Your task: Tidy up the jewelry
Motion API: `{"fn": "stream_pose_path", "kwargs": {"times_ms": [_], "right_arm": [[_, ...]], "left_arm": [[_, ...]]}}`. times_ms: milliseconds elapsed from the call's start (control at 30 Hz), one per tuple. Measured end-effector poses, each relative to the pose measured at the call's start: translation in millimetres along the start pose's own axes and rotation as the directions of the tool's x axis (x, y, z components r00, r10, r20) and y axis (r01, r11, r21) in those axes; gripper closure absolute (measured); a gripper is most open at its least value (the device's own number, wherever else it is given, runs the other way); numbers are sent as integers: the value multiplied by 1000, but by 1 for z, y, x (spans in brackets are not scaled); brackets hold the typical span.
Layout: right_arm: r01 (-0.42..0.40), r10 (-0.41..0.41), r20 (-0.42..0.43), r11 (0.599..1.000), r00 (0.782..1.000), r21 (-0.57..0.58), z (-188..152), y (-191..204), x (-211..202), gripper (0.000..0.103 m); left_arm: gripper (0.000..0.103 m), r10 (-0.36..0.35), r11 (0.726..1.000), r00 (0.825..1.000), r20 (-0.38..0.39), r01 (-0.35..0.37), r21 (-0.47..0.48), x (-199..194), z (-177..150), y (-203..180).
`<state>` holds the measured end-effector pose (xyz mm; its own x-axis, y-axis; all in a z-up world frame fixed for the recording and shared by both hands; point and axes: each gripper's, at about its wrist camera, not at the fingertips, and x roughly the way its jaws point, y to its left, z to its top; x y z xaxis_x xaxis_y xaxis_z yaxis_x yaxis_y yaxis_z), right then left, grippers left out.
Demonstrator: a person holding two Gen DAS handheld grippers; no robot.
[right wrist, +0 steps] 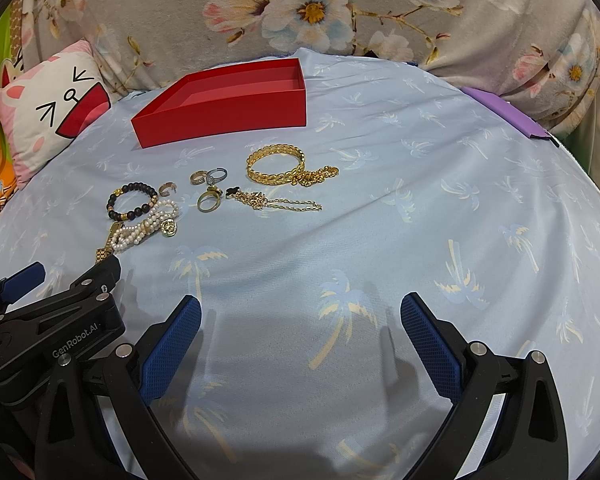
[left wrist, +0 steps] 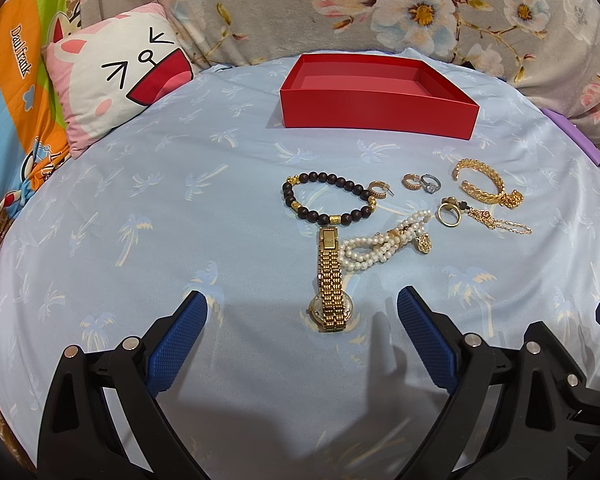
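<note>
Landmark: red box (left wrist: 380,110), open-top, nothing visible inside, at far side of cloth.

Jewelry lies loose on cloth, all on near side of box, none touching it:
- Gold bangle (right wrist: 275,165), leaf-pattern links, nearest the box; gold chain bunched against its right end.
- Dark-bead bracelet (left wrist: 328,200) w/ gold spacers, further from box, left of the rings.
- Gold watch (left wrist: 331,280), link band laid straight, clasp end touching the bead bracelet, dial end furthest from box.
- Pearl strands (left wrist: 380,246), white, looped, right beside watch band.
- Small rings (left wrist: 424,183) betw. bracelet and bangle.

Surface: light-blue cloth (right wrist: 380,220), palm-tree print. Floral grey blanket behind box; cartoon cushion (left wrist: 120,80) left of box.

Text: "GenRobot.AI" on left gripper body, seen in right wrist view.

Left gripper (left wrist: 302,312): jaws spread wide, holding nothing, over watch dial. Right gripper (right wrist: 300,316): jaws spread wide, holding nothing, over bare cloth.
</note>
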<state>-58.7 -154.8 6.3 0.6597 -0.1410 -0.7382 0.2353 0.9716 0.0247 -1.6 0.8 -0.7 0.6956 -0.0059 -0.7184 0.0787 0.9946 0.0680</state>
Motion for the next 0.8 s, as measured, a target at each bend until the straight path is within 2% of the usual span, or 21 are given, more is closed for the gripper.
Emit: {"fn": "stream_pose_path", "kwargs": {"times_ms": [467, 800], "right_arm": [[0, 0, -1, 1000, 1000, -1, 0, 1, 0, 5], [-17, 17, -4, 1000, 1000, 11, 0, 0, 0, 5]], "left_arm": [[10, -3, 1000, 1000, -1, 3, -4, 0, 0, 1], [8, -28, 997, 999, -28, 26, -71, 6, 5, 23]]}}
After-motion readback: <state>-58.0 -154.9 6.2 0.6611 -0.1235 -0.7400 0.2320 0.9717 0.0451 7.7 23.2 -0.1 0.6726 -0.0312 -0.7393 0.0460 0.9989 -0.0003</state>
